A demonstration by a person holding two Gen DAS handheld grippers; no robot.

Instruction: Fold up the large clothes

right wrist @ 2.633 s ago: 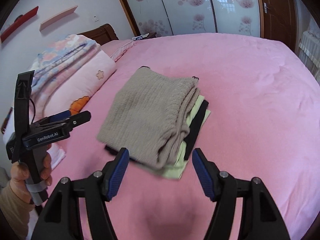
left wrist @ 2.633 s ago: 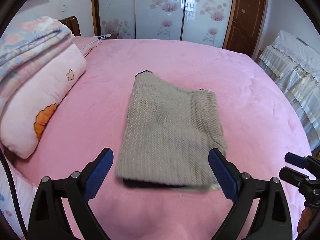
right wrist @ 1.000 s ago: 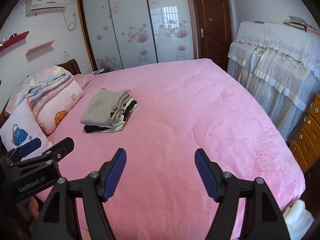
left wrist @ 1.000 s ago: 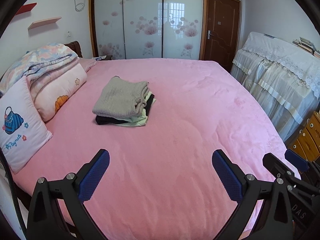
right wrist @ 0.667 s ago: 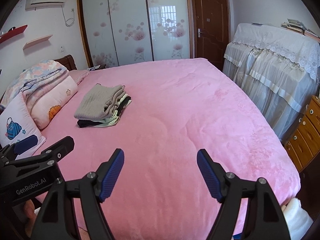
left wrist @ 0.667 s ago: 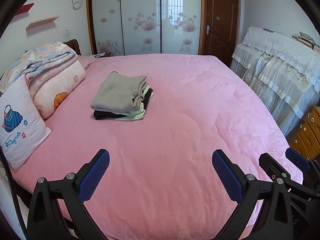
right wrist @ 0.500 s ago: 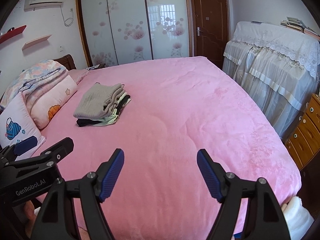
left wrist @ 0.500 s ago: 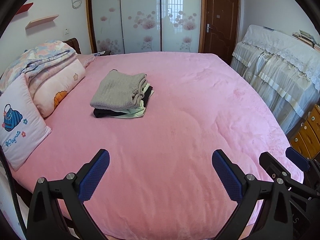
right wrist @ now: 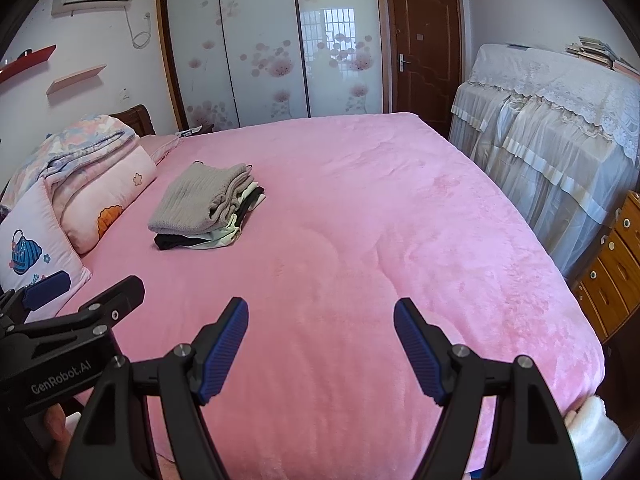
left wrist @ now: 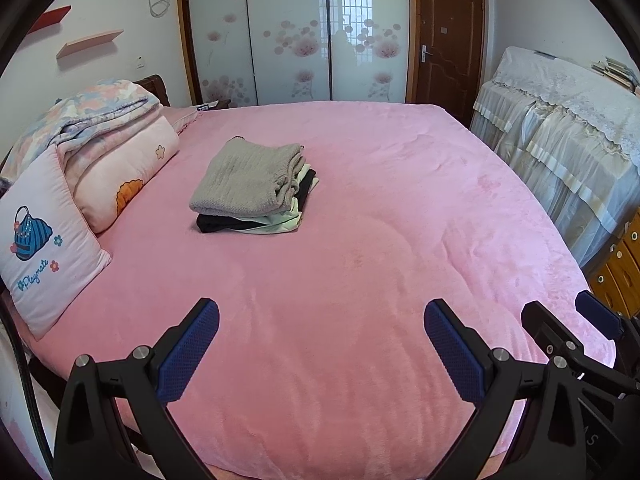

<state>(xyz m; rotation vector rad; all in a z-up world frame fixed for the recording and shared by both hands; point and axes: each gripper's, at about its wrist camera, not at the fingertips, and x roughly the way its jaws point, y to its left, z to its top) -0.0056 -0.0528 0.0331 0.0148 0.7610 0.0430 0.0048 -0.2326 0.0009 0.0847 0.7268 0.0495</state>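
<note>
I held my left gripper (left wrist: 320, 344) and my right gripper (right wrist: 320, 344) side by side above the near edge of the pink bed (left wrist: 380, 240), both angled down at bare blanket, both with jaws spread wide and nothing between the blue pads. I judged that posture fit a pause between garments: nothing lay within reach, so neither hand had anything to pinch. The task's thing, the stack of folded clothes (left wrist: 252, 192), sat far from me toward the left of the bed, just beside the pillows, well apart from both grippers. It looked parked there to keep the middle of the blanket free as a folding surface. I counted one grey knitted piece (left wrist: 244, 184) on top, and beneath it at least a black layer and a pale green layer; whether more hid inside, I could not tell. The edges lined up roughly, so that pile seemed finished. On the left I counted two pillows, a white one with a blue bag print (left wrist: 44, 248) nearest and a pink one (left wrist: 120, 176) behind it, with one folded floral quilt (left wrist: 88, 116) resting on top. No unfolded garment showed anywhere on the bed.
</note>
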